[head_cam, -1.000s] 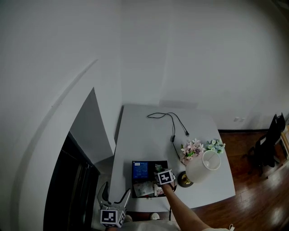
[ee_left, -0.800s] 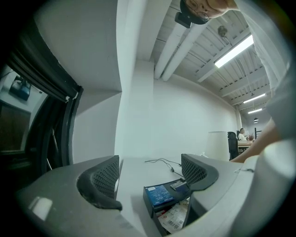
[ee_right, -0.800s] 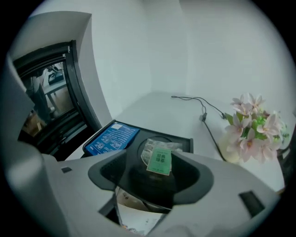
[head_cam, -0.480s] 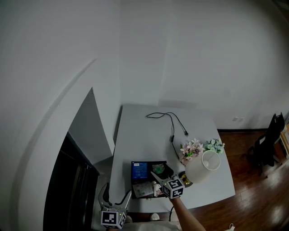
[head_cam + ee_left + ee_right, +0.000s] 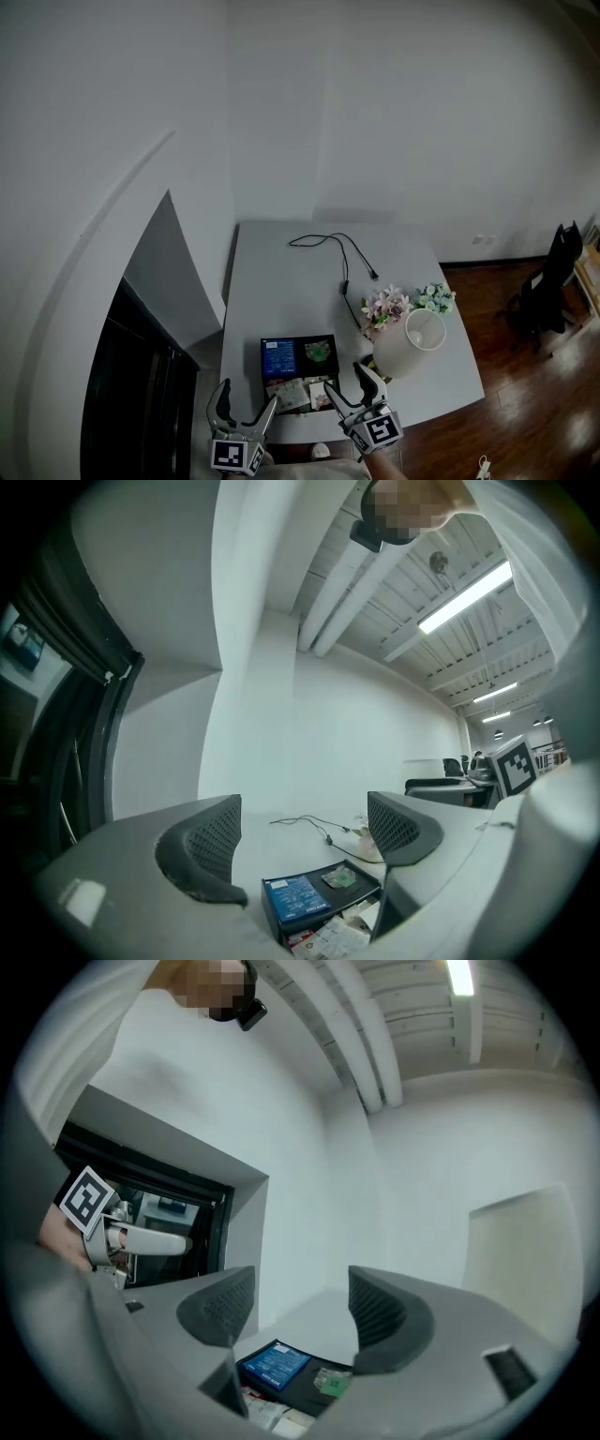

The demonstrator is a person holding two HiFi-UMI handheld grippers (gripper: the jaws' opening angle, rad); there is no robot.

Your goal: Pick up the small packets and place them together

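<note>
**Inspector:** The grey table (image 5: 309, 281) is noted as unchanged, apart from a slight shift of the whole head view. The black tray (image 5: 299, 340) is found at the near edge, where it was a second ago.

**Clerk:** And what is recorded as changed?

**Inspector:** The right gripper (image 5: 345, 378). A second ago it was held low over the tray's right compartment. It is now seen drawn back towards the person and raised clear of the tray. Its jaws were let out and have just been drawn in a little. They are left spread, and nothing is seen between them in the right gripper view.

**Clerk:** The left gripper (image 5: 247, 396)?

**Inspector:** It is held off the table's near edge, jaws spread and empty.

**Clerk:** The packets?

**Inspector:** A green packet (image 5: 319, 353) is seen lying in the right compartment, beside the blue box (image 5: 277, 356). It is judged to have been set down there just now. More loose packets (image 5: 298, 394) are seen on the table just in front of the tray. The gathering is therefore judged unfinished, and another pick-up is expected.
</note>
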